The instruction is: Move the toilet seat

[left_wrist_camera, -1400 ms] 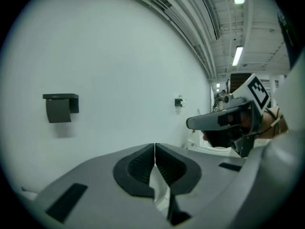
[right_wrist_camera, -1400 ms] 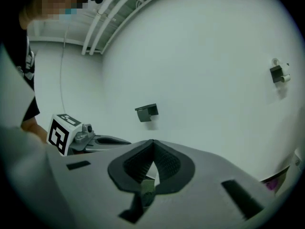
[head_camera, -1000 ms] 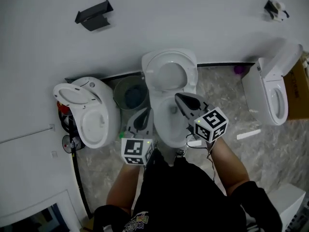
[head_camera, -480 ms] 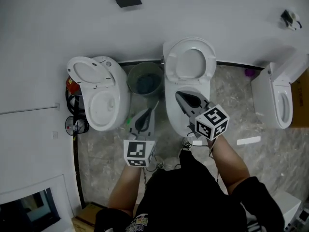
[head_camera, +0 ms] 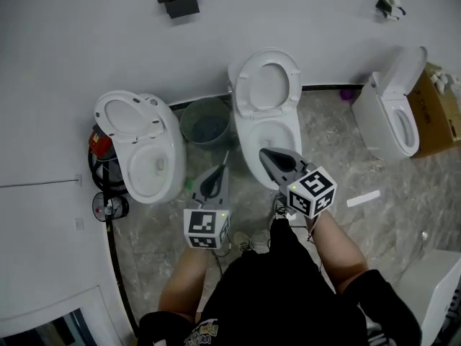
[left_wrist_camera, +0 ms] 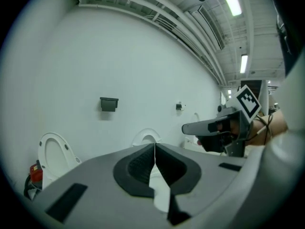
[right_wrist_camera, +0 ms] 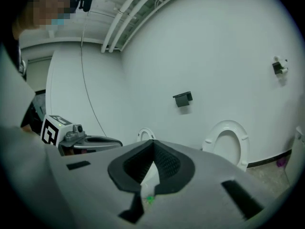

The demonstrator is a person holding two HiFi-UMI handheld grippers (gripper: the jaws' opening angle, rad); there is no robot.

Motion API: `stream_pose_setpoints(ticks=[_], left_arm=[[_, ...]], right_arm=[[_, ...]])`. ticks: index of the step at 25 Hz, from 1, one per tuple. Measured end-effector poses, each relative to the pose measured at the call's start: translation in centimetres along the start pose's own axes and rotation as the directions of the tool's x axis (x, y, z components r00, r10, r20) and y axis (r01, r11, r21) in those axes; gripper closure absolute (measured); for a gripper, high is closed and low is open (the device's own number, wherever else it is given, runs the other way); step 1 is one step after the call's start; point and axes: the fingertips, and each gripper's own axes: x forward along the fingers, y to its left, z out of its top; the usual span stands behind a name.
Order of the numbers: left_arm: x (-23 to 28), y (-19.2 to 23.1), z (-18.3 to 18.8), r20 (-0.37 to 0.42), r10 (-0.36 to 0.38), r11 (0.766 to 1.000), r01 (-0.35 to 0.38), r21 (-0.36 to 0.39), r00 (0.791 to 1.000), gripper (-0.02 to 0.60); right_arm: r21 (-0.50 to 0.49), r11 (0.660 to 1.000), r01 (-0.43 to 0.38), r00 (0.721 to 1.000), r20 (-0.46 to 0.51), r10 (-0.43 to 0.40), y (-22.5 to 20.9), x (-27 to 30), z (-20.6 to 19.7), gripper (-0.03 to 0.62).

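Bright, even white light fills the room. Ceiling strip lamps [left_wrist_camera: 233, 4] above and right of the left gripper [left_wrist_camera: 154, 147] glare, slightly blown out. Shadows are soft and faint. Both gripper views bulge strongly and fall to black at their rims; the near jaw bodies look soft. The head view is sharp.

Just left of the middle toilet [head_camera: 259, 132] stands a bin [head_camera: 206, 125]; farther left, a second toilet [head_camera: 144, 157]; well right, a third toilet [head_camera: 392, 117].

The right tongs [head_camera: 263, 152] hide part of the middle toilet [head_camera: 251, 146]. A cardboard box [head_camera: 441, 114] runs off the right edge.
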Motion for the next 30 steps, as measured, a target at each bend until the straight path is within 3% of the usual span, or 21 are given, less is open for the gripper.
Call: stream_pose_setpoints(ticks=[8,11,19,30], left_arm=[[-1.1,-5.9,-0.7,0.024,-0.116,0.993,0.116,-0.024,0.993,0.574],[-0.5,-8.7,-0.2,0.043,-0.122,0.992,0.124,-0.032,0.992,0.574],[-0.5,-16.2,-0.4,0.038,-0.043,0.997,0.045,-0.061,0.998,0.574],[-3.7,-24.7,-3.3,-0.022,0.046,0.999,-0.047,-0.022,0.999,0.574]], right_arm=[[-0.038,0.992,0.117,0.993,-0.007,-0.117,0.7,-7.2,-1.3,0.589],[-0.063,0.990,0.126,0.992,-0.014,-0.128,-0.3,-10.2,-1.1,0.589],[-0.072,0.994,0.080,0.997,-0.010,-0.081,-3.3,-18.8,-1.6,0.589],[-0.022,0.999,-0.031,0.999,0.018,0.031,-3.9,-25.4,-5.0,0.589]])
